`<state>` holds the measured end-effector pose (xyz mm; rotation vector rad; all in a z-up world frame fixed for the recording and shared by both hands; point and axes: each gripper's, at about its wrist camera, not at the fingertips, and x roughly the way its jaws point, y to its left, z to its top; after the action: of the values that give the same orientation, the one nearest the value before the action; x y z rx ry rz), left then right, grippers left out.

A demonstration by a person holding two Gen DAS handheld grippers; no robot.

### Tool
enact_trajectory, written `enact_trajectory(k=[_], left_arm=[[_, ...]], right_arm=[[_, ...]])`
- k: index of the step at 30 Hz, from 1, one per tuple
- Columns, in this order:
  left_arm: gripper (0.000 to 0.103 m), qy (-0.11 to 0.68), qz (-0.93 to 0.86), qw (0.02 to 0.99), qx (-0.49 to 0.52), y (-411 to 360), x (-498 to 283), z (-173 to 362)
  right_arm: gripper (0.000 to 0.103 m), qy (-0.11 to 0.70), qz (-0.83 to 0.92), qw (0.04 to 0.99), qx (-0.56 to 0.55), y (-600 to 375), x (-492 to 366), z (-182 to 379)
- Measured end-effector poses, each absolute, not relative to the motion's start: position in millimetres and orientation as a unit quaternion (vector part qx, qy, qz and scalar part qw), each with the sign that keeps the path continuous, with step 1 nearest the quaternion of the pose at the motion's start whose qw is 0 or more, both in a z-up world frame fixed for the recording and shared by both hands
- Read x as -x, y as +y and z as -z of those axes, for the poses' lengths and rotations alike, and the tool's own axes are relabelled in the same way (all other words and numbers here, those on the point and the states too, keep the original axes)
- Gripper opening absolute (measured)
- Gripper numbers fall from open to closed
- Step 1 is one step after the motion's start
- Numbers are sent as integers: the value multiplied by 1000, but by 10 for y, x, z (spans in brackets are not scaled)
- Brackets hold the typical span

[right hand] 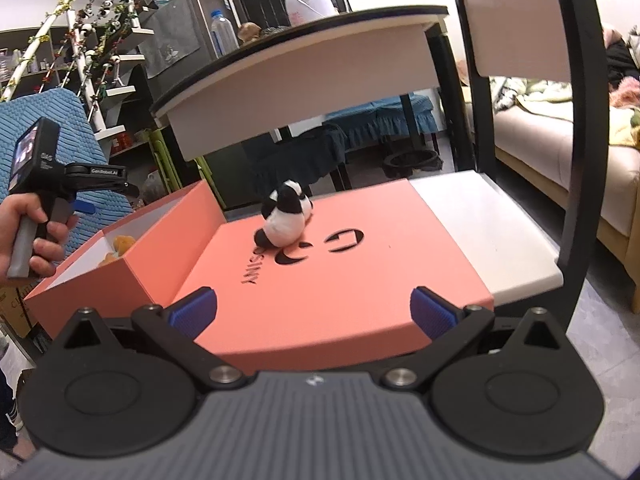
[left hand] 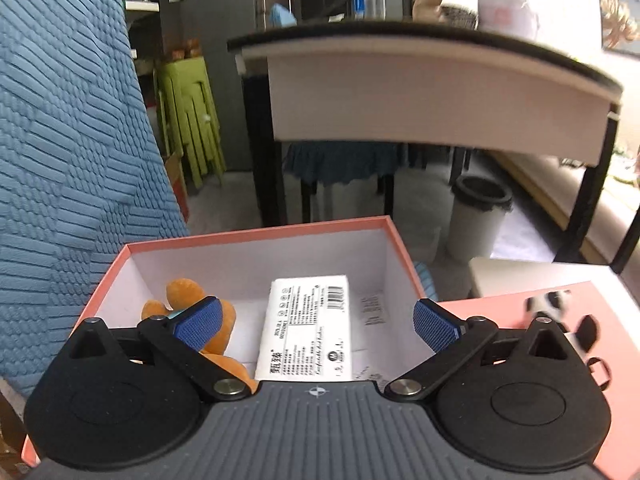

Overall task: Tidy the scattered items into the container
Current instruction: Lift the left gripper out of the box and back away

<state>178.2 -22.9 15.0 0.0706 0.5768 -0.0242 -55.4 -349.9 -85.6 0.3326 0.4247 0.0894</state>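
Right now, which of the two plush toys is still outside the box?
The black-and-white panda plush: it sits on the flat salmon lid beside the open box. The orange plush already lies inside, next to the white packet.

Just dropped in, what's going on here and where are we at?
A person is tidying small items into an open pink box. An orange plush toy and a white packet already lie inside. A panda plush still sits on the pink lid beside the box. The left gripper hangs open over the box, holding nothing; the right gripper, also open, faces the panda.
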Motion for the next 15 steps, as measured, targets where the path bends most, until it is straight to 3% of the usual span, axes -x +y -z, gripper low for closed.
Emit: enact_trajectory(k=[15], left_arm=[[103,208,29,977,-33,-338,-826,-235]], right_arm=[[103,176,-58,972,-145,-3368,504,588]])
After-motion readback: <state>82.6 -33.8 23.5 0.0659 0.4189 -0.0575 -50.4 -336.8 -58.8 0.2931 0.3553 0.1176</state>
